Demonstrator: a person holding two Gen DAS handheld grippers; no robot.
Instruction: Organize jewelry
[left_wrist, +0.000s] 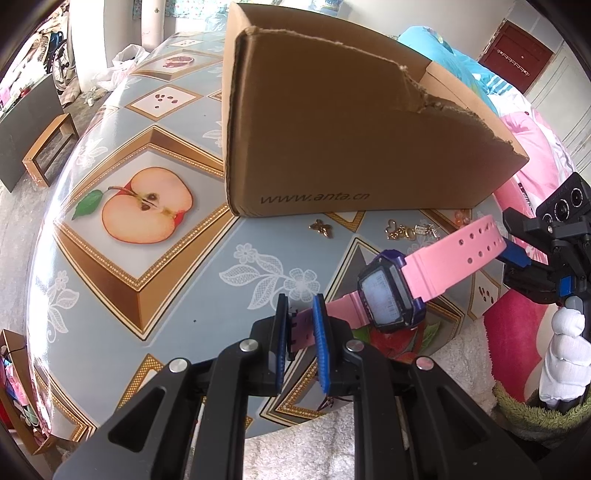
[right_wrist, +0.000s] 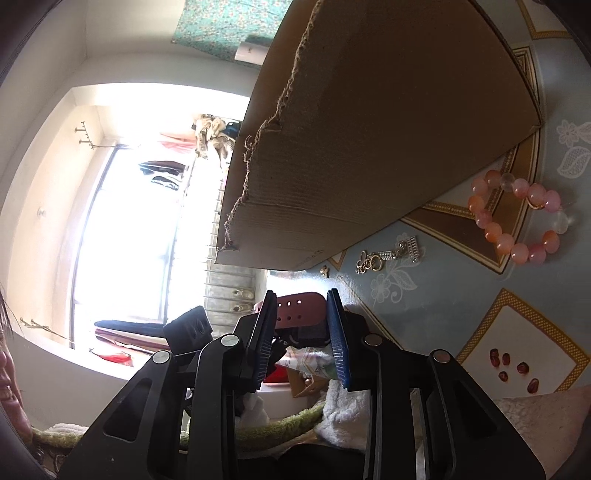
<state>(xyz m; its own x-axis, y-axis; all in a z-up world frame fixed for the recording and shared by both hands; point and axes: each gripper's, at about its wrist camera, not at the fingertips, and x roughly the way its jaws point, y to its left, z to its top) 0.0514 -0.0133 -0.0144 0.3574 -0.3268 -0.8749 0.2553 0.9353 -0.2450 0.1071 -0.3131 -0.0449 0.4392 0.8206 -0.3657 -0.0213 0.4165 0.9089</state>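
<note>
Over fruit-print table (left_wrist: 155, 302), left claw (left_wrist: 301, 343) and right claw (right_wrist: 303, 332) each grip watch (left_wrist: 388, 295) strap

Cardboard box (left_wrist: 354, 122) blocks ahead, open tabletop (left_wrist: 147, 277) left

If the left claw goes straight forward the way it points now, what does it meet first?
Apart from the pink watch strap it already grips, the left claw would probably meet the cardboard box first, low on its printed side. Depth is unclear.

Matt cardboard box (left_wrist: 332, 122), glossy tablecloth (left_wrist: 122, 280) — rubbery watch (left_wrist: 391, 291)
</note>
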